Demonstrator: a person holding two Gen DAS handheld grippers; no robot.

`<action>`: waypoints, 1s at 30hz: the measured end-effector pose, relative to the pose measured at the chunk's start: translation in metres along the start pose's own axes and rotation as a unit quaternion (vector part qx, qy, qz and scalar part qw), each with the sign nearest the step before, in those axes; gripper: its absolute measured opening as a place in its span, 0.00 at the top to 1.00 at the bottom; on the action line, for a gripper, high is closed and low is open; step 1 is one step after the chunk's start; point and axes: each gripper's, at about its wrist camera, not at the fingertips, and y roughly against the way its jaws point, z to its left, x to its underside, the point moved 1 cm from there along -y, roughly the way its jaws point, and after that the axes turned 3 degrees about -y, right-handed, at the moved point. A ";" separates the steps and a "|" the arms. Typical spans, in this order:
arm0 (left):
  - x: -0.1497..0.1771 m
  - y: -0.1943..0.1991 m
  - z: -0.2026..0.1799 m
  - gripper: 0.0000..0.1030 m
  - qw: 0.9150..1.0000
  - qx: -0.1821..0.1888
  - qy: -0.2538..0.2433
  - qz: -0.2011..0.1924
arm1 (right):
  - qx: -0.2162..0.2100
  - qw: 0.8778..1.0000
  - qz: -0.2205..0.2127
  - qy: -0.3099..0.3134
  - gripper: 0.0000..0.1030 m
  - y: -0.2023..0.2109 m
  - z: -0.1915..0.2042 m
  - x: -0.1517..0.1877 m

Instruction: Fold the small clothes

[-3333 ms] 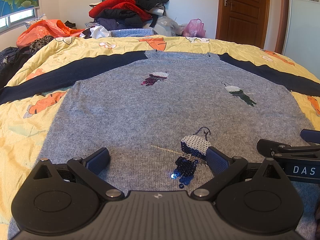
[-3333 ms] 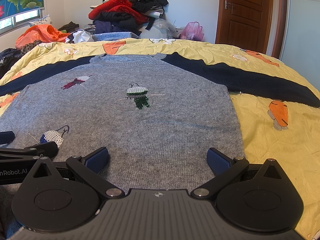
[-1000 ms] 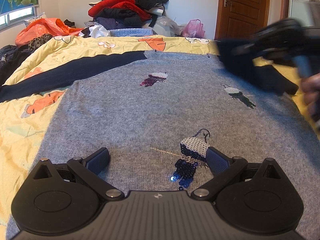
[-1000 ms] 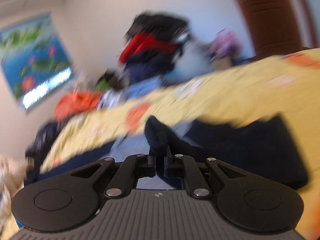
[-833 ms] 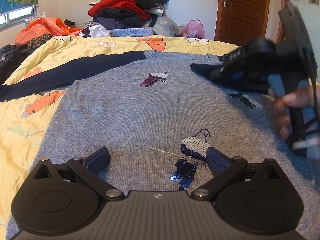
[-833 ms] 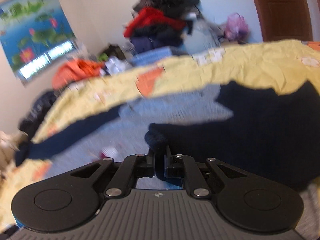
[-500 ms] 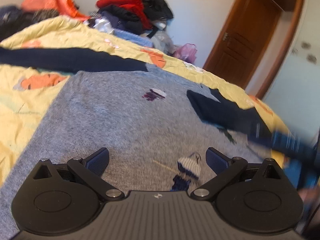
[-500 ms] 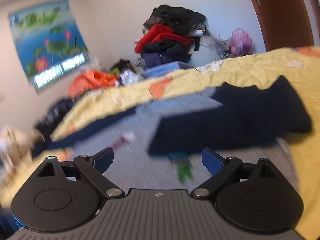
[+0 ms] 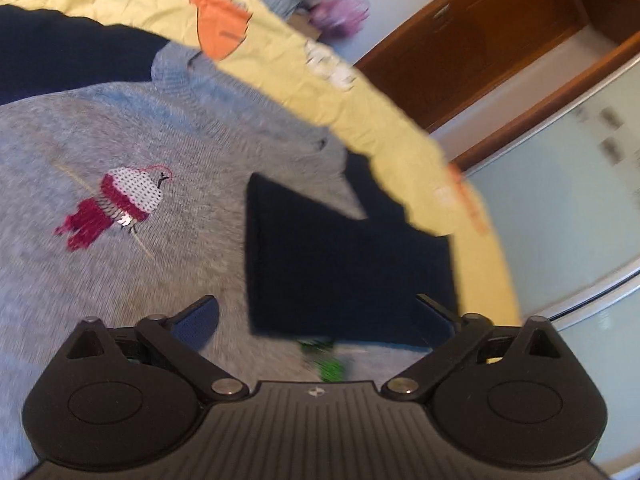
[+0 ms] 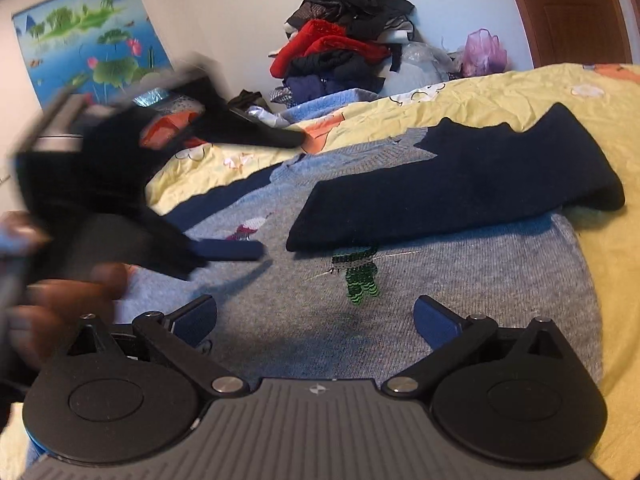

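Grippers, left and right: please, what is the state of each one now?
Left gripper: open, holding nothing.
Right gripper: open, holding nothing.

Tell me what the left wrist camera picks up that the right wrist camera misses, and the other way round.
Only the left wrist view shows a wide-open wooden door close by. Only the right wrist view shows the lotus picture, the clothes pile and the blurred left gripper. Both show the grey sweater, its navy sleeve folded over the body, and the yellow quilt.
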 end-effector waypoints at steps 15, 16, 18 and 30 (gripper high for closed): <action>-0.025 0.018 -0.029 0.94 0.977 -0.123 -0.166 -0.055 | -0.004 1.000 -0.003 -0.011 0.00 0.000 -0.001 0.001; -0.029 0.027 -0.025 0.94 0.974 -0.137 -0.169 -0.070 | -0.005 1.000 -0.003 -0.012 0.00 0.000 -0.001 0.001; -0.036 0.042 -0.010 0.94 0.967 -0.168 -0.169 -0.088 | -0.005 1.000 -0.003 -0.012 0.00 0.000 -0.002 0.001; -0.020 0.055 0.072 0.87 0.959 -0.234 -0.134 -0.086 | -0.007 1.000 -0.003 -0.014 0.00 0.001 -0.003 0.000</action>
